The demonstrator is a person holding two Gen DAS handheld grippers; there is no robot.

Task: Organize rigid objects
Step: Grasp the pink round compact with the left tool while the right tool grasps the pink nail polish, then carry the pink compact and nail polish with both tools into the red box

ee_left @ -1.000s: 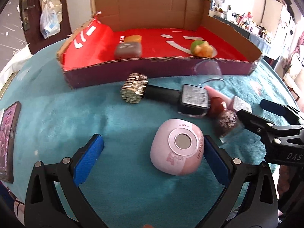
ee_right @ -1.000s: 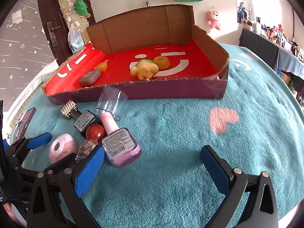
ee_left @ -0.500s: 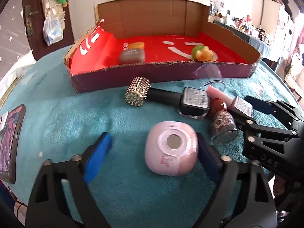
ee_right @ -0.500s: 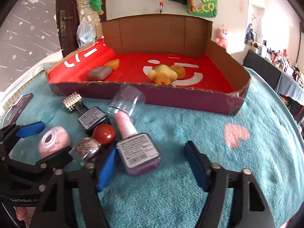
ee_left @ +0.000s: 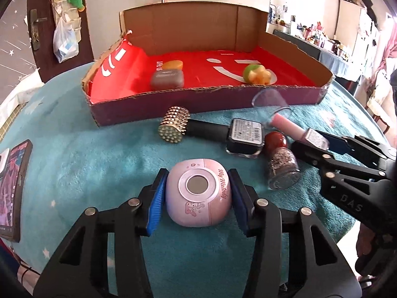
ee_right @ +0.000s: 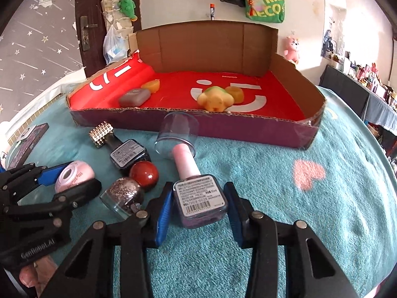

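My left gripper (ee_left: pixel 197 200) is shut on a pink round My Melody case (ee_left: pixel 198 196) that rests on the teal blanket; it also shows in the right wrist view (ee_right: pixel 74 175). My right gripper (ee_right: pixel 198 206) is shut on a pink nail polish bottle (ee_right: pixel 198 196) lying on the blanket, its blue pads against both sides. A black bottle with a studded gold cap (ee_left: pixel 211 132), a glitter bottle with a red ball cap (ee_right: pixel 131 188) and a clear cup (ee_right: pixel 177 134) lie between them. The red-lined cardboard box (ee_right: pixel 248 129) stands behind.
Inside the box lie a grey case (ee_left: pixel 167 79), an orange piece (ee_left: pixel 173 64) and a yellow-green toy (ee_left: pixel 256 73). A phone (ee_left: pixel 12 188) lies at the blanket's left edge. A pink heart patch (ee_right: pixel 309 173) marks the blanket at right.
Both grippers moved forward and closed: the left one onto the pink case, the right one onto the pink nail polish bottle.
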